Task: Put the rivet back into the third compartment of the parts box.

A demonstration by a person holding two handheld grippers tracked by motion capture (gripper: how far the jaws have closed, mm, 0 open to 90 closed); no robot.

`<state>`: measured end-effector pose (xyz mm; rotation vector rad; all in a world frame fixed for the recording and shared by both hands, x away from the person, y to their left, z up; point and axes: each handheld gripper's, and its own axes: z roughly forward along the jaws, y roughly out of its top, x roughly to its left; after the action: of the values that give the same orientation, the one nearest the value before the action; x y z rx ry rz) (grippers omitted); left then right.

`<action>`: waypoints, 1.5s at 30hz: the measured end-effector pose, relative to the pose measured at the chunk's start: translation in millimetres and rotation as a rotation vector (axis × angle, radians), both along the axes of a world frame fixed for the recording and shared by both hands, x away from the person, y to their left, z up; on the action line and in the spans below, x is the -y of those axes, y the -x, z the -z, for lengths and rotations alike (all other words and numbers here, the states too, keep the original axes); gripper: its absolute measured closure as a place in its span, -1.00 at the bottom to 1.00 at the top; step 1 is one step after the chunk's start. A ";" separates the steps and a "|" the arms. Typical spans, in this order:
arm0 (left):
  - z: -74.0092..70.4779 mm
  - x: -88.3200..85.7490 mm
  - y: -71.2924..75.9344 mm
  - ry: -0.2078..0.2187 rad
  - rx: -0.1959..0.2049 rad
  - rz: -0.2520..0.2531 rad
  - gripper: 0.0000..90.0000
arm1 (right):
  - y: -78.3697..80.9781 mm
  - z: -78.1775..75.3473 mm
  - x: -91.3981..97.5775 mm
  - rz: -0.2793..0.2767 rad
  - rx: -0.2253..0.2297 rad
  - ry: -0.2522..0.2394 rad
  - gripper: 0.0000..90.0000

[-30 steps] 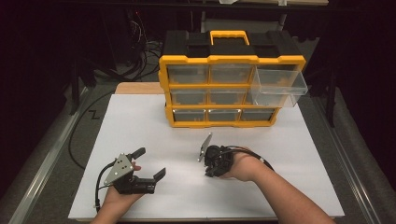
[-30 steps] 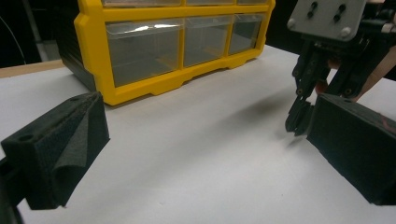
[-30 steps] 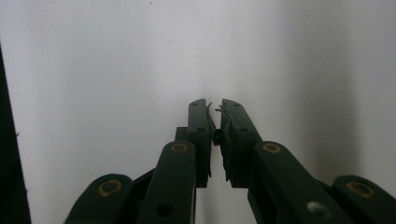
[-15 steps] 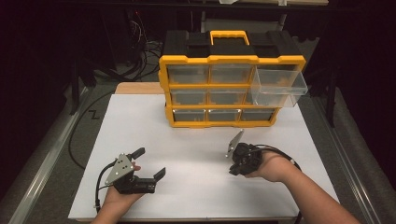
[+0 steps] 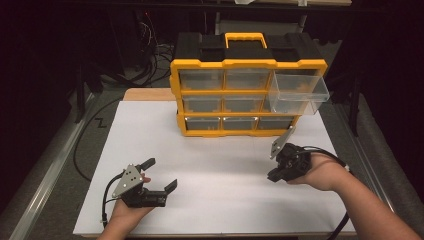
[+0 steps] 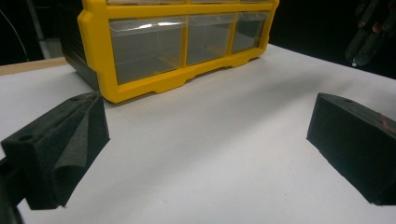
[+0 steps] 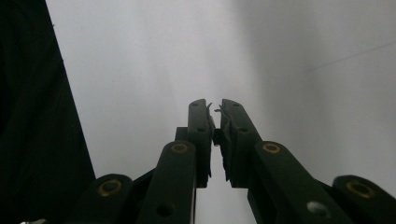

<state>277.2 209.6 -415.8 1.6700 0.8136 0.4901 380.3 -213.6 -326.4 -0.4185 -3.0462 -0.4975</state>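
Left claw (image 5: 159,174): held in the person's left hand (image 5: 129,209) at the near left of the white surface (image 5: 215,160), jaws spread wide with nothing between them. Grey three-cornered plate (image 5: 127,178) on top; black cable (image 5: 104,202) trailing at its left. Left gripper view: both black jaws stand well apart over bare white sheet, pointing toward the organizer's bottom row.

Right claw (image 5: 272,176): held in the person's right hand (image 5: 320,172) at the near right of the surface, tilted, grey plate (image 5: 281,143) raised toward the organizer. Right gripper view: jaws drawn together (image 7: 216,119), only a thin slit between them, nothing gripped; white sheet beyond, dark area at left.

Drawer organizer (image 5: 240,95): yellow frame, black top, yellow carry handle (image 5: 245,39); stands at the far middle of the surface, well apart from both claws. Three rows of three clear drawers. Top right drawer (image 5: 299,86) pulled out, projecting forward of the frame; contents cannot be told. Other drawers pushed in.

Surround: dark; cables (image 5: 150,70) on the floor behind left; wooden edge (image 5: 147,94) showing beyond the sheet at far left.
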 end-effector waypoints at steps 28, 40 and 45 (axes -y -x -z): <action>2.3 4.7 0.3 -0.055 0.001 -0.008 -0.99 | -0.1 -142.5 19.0 0.000 0.115 0.028 0.87; 1.8 7.1 2.7 -0.061 0.004 0.030 -0.99 | 1.9 -189.1 18.7 -0.013 0.153 0.044 0.87; 1.2 5.6 2.7 -0.053 0.005 0.030 -0.99 | -4.2 -208.7 17.5 -0.005 0.171 0.057 0.87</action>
<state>274.5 204.0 -416.9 1.7262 0.7772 0.4987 384.5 -231.1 -117.7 -0.3898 -3.2314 -0.4711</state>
